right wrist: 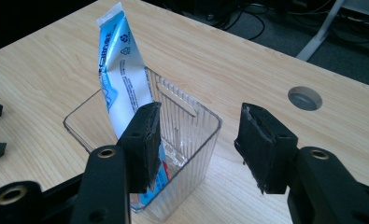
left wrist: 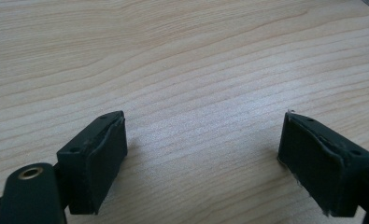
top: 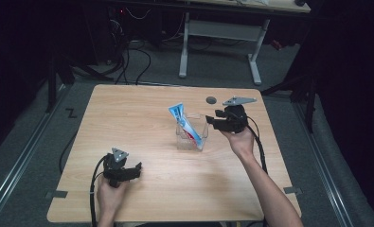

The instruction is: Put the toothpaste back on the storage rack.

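While right gripper (right wrist: 198, 140) hangs over clear bin's (right wrist: 191, 122) near rim, jaws wide, holding nothing | toothpaste tube (right wrist: 121, 74) leans upright inside bin, mid-desk toward right edge, lower end blocked by jaw | left gripper (left wrist: 203, 154) spread empty, near front-left corner.

You had a blue-and-white toothpaste tube (right wrist: 121, 79) with red near its base, in a clear ribbed container (right wrist: 191, 135) on the pale wood-grain table (top: 142, 118).
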`<state>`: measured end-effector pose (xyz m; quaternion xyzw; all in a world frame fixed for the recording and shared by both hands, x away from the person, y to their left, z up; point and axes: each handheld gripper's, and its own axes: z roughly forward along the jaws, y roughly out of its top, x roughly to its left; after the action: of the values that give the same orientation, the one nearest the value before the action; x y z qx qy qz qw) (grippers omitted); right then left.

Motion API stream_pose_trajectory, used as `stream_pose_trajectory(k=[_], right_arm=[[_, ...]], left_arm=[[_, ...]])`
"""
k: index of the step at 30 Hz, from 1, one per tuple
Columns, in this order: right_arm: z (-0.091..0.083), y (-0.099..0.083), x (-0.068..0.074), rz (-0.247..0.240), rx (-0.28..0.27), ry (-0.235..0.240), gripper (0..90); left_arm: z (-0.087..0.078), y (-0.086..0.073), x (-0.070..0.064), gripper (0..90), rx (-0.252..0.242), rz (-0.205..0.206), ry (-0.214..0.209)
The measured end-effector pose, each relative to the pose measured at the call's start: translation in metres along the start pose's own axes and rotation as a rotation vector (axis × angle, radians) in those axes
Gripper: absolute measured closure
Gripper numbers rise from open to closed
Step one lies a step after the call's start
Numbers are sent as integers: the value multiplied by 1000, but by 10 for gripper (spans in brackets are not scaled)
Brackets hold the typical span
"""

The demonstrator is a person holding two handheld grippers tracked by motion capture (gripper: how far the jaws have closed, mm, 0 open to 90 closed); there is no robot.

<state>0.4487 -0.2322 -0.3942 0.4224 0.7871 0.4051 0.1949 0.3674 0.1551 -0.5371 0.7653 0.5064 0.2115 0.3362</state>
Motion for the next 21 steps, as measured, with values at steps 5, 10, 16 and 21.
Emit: stream_pose_trajectory(k=[5,10,16,21], right_arm=[[-8,-2,-3,2,-6,-7,490],[-16,-2,-6,12,-22,-10,490],[-24,-4,-10,19,-32,-17,490],[-30,-5,-11,24,-41,-19,490]], left_arm=[[0,0,0,158,-1,0,1],[0,0,0,158,-1,0,1],[0,0,0,158,0,0,0],[0,0,0,158,-1,0,1]])
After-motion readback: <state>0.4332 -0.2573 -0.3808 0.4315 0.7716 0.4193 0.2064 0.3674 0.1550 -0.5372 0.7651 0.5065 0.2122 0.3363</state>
